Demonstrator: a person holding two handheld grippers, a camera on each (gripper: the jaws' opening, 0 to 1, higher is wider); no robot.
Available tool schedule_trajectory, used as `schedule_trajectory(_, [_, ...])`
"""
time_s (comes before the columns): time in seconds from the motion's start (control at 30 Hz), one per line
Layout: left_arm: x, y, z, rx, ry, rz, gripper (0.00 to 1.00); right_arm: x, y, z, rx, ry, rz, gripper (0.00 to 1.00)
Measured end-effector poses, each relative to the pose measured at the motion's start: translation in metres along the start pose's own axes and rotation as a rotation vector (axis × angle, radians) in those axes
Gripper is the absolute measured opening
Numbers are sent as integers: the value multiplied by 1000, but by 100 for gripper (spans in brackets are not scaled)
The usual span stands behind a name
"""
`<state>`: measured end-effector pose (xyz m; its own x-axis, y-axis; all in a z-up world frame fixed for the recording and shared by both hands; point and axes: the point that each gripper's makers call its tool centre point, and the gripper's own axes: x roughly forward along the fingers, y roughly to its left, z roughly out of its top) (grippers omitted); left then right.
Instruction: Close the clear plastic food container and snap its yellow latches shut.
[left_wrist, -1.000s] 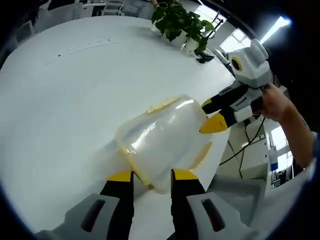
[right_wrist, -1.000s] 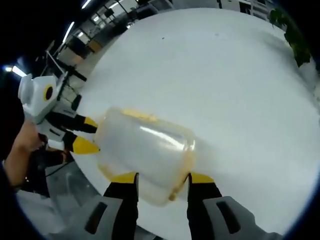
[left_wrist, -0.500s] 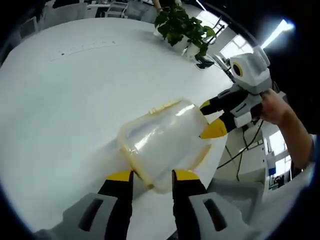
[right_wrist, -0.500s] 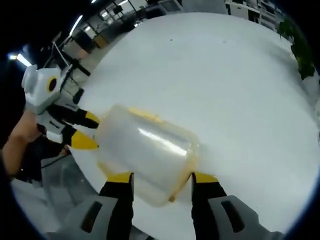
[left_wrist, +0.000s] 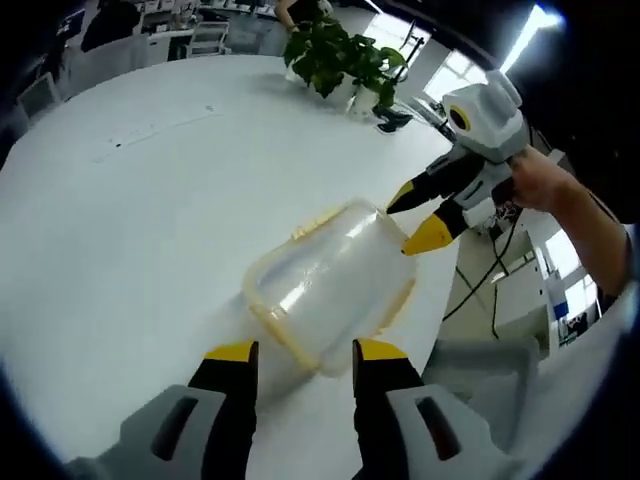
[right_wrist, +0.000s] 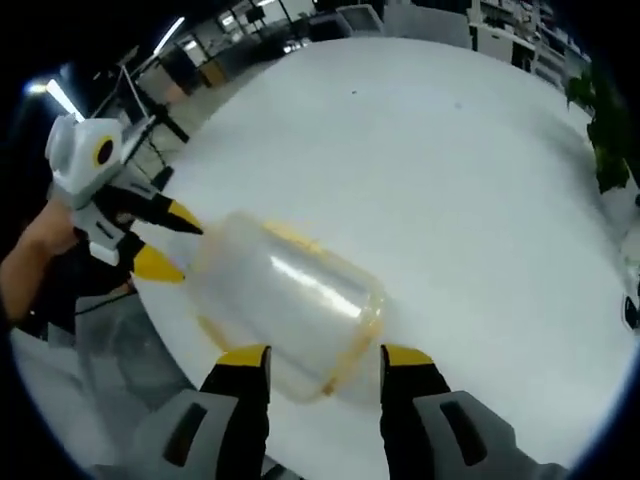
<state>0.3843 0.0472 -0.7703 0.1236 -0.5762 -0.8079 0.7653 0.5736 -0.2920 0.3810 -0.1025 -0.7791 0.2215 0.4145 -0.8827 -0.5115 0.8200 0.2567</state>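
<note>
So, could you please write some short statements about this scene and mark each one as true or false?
1. The clear container lies on a white table. True.
2. A potted plant stands at the far side of the table. True.
3. The left gripper is clamped shut on the container. False: its fingers stand apart and open, just short of the container.
4. The container's trim is blue. False: it is yellow.
5. The right gripper is near the container's opposite end. True.

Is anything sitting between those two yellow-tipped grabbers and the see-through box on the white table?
Nothing visible. The clear plastic food container lies on the white table directly ahead of the left gripper and right gripper.
</note>
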Motion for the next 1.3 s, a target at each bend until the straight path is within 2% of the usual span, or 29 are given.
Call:
schedule_trajectory(0.2, [-3, 4, 5, 88, 4, 7, 37, -2, 2, 3, -97, 15, -9, 41])
schedule_trajectory(0.37, [-4, 3, 5, 213, 30, 13, 37, -4, 5, 8, -167, 25, -15, 39])
schedule_trajectory(0.53, [-4, -1, 6, 320, 48, 4, 37, -5, 8, 11, -284, 47, -24, 36])
schedule_trajectory(0.63, [-3, 0, 5, 341, 71, 2, 37, -3, 10, 9, -343, 78, -22, 33])
schedule_trajectory(0.7, [-3, -1, 5, 357, 77, -1, 37, -3, 11, 8, -341, 86, -25, 33])
schedule_trajectory(0.73, [-4, -1, 5, 369, 81, 0, 37, -3, 12, 9, -369, 88, -20, 32])
schedule_trajectory(1.03, [-6, 0, 4, 445, 113, 0, 36, -4, 14, 11, -438, 107, -16, 31])
schedule_trajectory(1.13, [-5, -5, 4, 473, 114, -21, 36, -3, 13, 10, -507, 128, -26, 32])
schedule_trajectory(1.3, [-3, -10, 4, 518, 124, -42, 37, -3, 16, 10, -544, 141, -19, 32])
